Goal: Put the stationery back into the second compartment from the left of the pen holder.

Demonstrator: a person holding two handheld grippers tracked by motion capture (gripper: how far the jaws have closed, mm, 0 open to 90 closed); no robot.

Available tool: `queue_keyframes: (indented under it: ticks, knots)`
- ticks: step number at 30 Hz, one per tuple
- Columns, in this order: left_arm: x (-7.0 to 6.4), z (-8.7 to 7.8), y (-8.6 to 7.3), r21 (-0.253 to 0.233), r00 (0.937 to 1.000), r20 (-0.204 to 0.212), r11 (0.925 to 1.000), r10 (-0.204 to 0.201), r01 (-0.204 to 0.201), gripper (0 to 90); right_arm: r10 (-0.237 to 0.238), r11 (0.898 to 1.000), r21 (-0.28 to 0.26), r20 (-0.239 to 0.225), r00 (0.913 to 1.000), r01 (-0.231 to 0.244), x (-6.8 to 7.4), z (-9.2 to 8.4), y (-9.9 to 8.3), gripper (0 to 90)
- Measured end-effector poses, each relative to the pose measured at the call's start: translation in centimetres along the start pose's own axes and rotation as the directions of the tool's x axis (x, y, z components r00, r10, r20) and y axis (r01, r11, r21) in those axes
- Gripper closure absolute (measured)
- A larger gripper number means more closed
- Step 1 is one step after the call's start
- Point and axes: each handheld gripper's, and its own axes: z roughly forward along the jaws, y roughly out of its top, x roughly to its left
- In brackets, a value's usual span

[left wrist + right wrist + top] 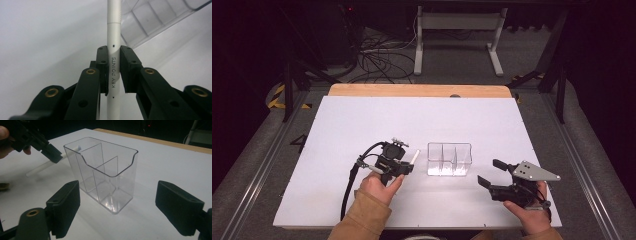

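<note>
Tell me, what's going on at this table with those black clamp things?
A person sits at a white table with a two-jaw gripper in each hand. The left gripper is clamped on a white pen and holds it beside a clear plastic organizer with dividers inside, which looks empty. The right gripper hangs open on the organizer's other side, its jaws wide apart and touching nothing. The pen is not yet in the organizer.
</note>
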Motion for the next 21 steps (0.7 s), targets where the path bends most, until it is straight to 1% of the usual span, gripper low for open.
queue_keyframes:
  ticks: [4,5,6,7,8,9,10,12,15,16,17,21]
  knots:
    - [0.1,-0.9,0.0,-0.064,0.9997,0.009,0.9976,0.025,-0.024,78.7,-0.007,1.0,0.002,0.001,1.0,0.007,-0.1,0.0,-0.1,20.4]
    - [0.1,-1.1,0.0,-0.076,0.9994,0.004,0.9965,0.035,-0.035,78.7,-0.005,1.0,0.004,0.001,1.0,0.005,-0.1,0.1,-0.1,20.4]
    - [0.1,-1.2,0.0,-0.092,0.9995,0.011,0.9953,0.031,-0.03,78.7,-0.005,1.0,0.01,0.002,1.0,0.005,-0.1,0.1,-0.1,20.8]
    - [0.2,-1.4,0.0,-0.11,0.9992,0.016,0.9934,0.036,-0.034,78.7,-0.004,1.0,0.017,0.0,1.0,0.004,-0.1,0.1,-0.1,21.4]
    - [0.2,-1.6,-0.1,-0.127,0.9992,0.02,0.9915,0.033,-0.03,78.7,-0.005,1.0,0.022,0.0,1.0,0.005,-0.1,0.1,-0.1,21.5]
    - [0.3,-1.8,-0.1,-0.144,0.9988,0.019,0.9887,0.046,-0.043,78.7,-0.008,1.0,0.026,0.0,1.0,0.008,-0.1,0.1,-0.1,21.5]
    - [0.3,-2.0,-0.2,-0.16,0.9986,0.025,0.9863,0.046,-0.042,78.7,-0.009,1.0,0.027,-0.001,1.0,0.009,-0.1,0.1,-0.1,21.5]
    - [0.3,-2.4,-0.2,-0.203,0.9971,0.027,0.9771,0.071,-0.064,78.7,-0.008,1.0,0.028,-0.003,1.0,0.008,-0.1,0.2,-0.1,21.5]
    - [0.3,-3.0,-0.4,-0.255,0.9952,0.034,0.9636,0.091,-0.08,78.8,-0.01,1.0,0.029,-0.003,0.9999,0.01,-0.1,0.2,-0.2,21.5]
    - [0.4,-3.1,-0.4,-0.273,0.9947,0.043,0.9588,0.094,-0.079,78.8,-0.011,0.999,0.03,-0.002,0.9999,0.011,-0.1,0.2,-0.2,21.5]
    - [0.4,-3.3,-0.4,-0.287,0.9939,0.064,0.9556,0.09,-0.068,78.7,-0.01,0.999,0.032,-0.001,0.9999,0.01,-0.1,0.2,-0.2,21.5]
    - [0.5,-3.8,-0.5,-0.34,0.9898,0.093,0.9377,0.108,-0.07,78.8,-0.016,0.999,0.033,-0.003,0.9999,0.016,-0.1,0.3,-0.2,21.5]
